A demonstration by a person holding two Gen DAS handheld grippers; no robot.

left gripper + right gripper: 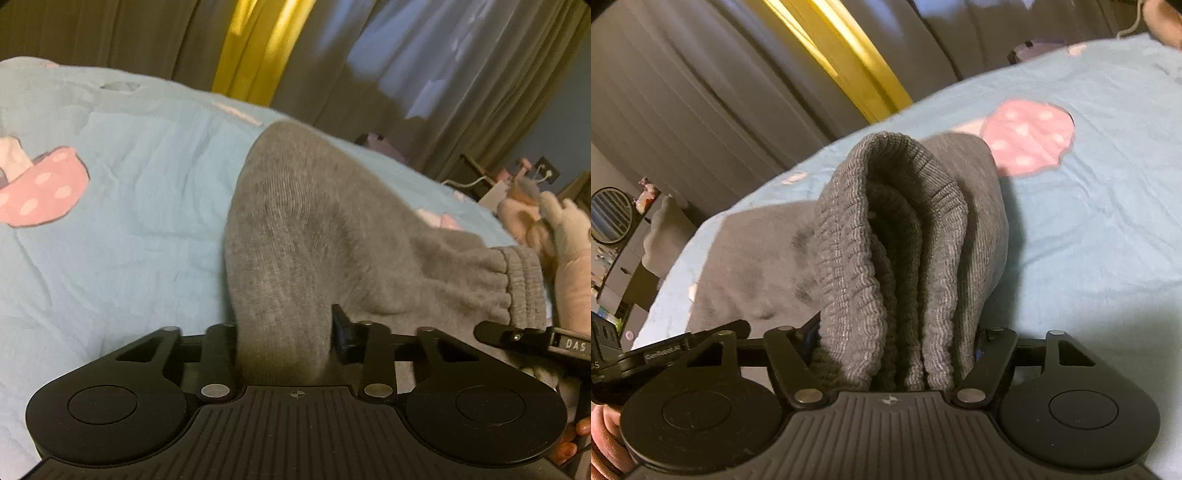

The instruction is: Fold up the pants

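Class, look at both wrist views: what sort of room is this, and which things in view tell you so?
Most likely a bedroom. The grey pants lie on a light blue bedspread with a pink polka-dot print, long curtains hang behind, and a round mirror stands on furniture at the side.

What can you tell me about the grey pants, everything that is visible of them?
The grey pants are of soft knitted cloth, like sweatpants, with a ribbed, gathered elastic band. They lie on a light blue bedsheet with pink dotted shapes. The left gripper pinches a raised fold of plain cloth; the right gripper clamps several bunched layers of the band. The rest lies flat on the sheet.
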